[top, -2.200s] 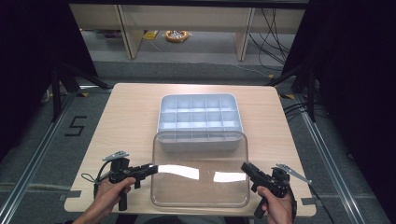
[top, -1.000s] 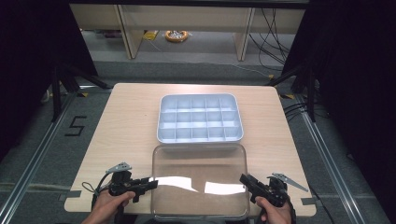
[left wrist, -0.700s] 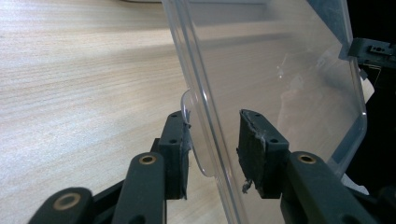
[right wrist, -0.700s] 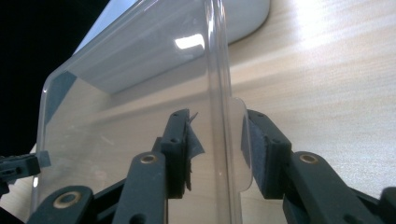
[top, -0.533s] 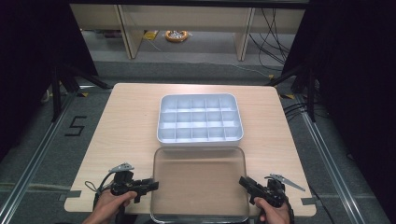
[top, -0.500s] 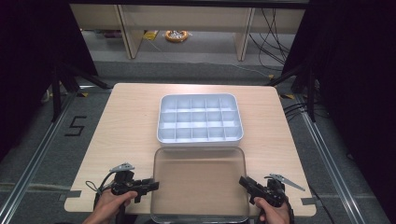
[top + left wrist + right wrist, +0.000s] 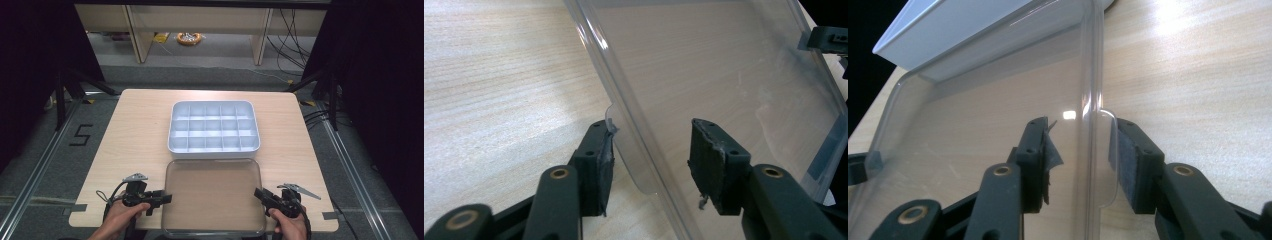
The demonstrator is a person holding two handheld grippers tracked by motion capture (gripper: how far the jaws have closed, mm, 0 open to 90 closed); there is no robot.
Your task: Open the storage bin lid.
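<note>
at the near edge of the worktop (image 7: 125,130), lying flat: clear lid (image 7: 212,195), its far edge just short of the white compartment tray (image 7: 214,127). flanked by left gripper (image 7: 159,198) at its left rim and right gripper (image 7: 261,194) at its right rim. seen along the left gripper's own jaws: lid rim and small tab standing between the pads, left pad touching the tab, right pad apart from the plastic, so released rather than clenched; jaws just been opening. seen along the right gripper's jaws: lid wall and tab between the pads with gaps on both sides, likewise let go, jaws just been opening a little. farther off, tray sitting uncovered mid-worktop, 4 by 4 compartments, apparently empty. probably the set-down step, lid parked in front of the tray and the grip being given up. next: widening both jaws enough to clear the tabs, then backing out sideways without dragging the lid against the tray.
</note>
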